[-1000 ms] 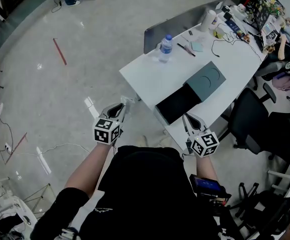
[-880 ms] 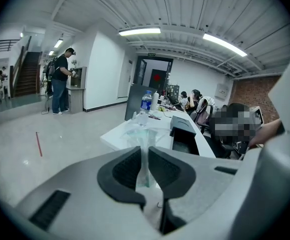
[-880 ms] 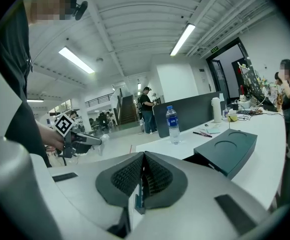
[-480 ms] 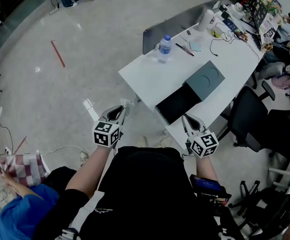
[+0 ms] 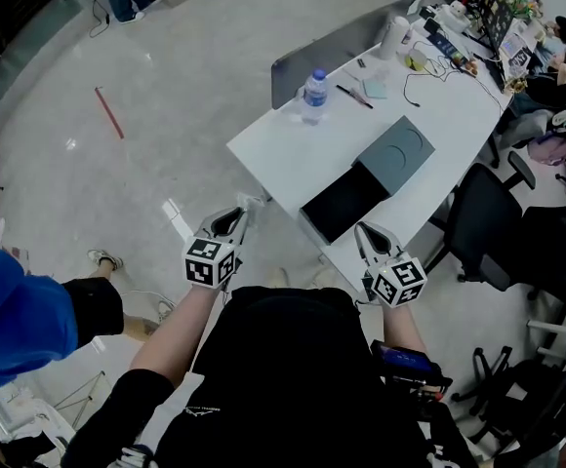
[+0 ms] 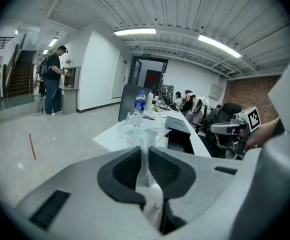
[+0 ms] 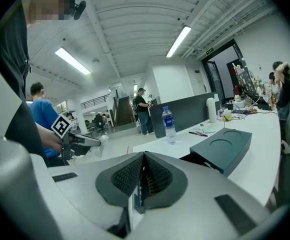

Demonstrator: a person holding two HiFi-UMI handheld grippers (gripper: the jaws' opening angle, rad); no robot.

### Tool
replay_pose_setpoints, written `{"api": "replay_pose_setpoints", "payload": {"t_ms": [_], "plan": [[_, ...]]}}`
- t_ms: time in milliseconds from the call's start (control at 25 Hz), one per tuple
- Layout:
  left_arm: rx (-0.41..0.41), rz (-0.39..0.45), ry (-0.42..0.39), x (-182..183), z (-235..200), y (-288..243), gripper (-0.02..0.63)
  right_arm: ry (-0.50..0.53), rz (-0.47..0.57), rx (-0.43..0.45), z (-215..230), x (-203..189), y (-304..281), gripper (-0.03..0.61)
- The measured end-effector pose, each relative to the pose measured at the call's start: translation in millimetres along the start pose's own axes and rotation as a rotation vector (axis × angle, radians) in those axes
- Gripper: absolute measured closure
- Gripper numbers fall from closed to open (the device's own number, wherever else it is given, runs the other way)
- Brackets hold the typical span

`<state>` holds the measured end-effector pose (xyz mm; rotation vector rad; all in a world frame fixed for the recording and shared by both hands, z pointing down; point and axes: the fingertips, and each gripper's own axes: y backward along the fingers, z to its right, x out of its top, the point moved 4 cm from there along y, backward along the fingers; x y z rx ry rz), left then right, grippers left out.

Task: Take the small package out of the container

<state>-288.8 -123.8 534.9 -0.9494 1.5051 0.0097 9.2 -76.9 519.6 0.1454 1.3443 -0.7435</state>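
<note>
My left gripper hangs over the floor, left of the white table, shut on a small clear plastic package that stands up between its dark pads. The package shows just past the fingertips in the head view. The container, an open dark box, sits at the table's near edge with its grey-green lid laid beside it. My right gripper hovers over the table's near corner, just short of the box. Its jaws are shut with nothing between them.
A water bottle, pens and a notepad lie farther back on the table. A dark partition stands behind it. A black office chair is to the right. A person in blue stands on the floor at my left.
Both grippers have stayed almost in place, the left still on the package. A person in blue has walked into the left of the head view.
</note>
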Motion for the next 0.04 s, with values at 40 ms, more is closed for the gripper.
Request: {"api": "replay_pose_setpoints", "payload": {"t_ms": [40], "plan": [[-0.001,0.000,0.000,0.6,0.3,-1.0,0.563,-0.001,0.000,-0.001,0.8,0.1,-0.1,0.552]]}}
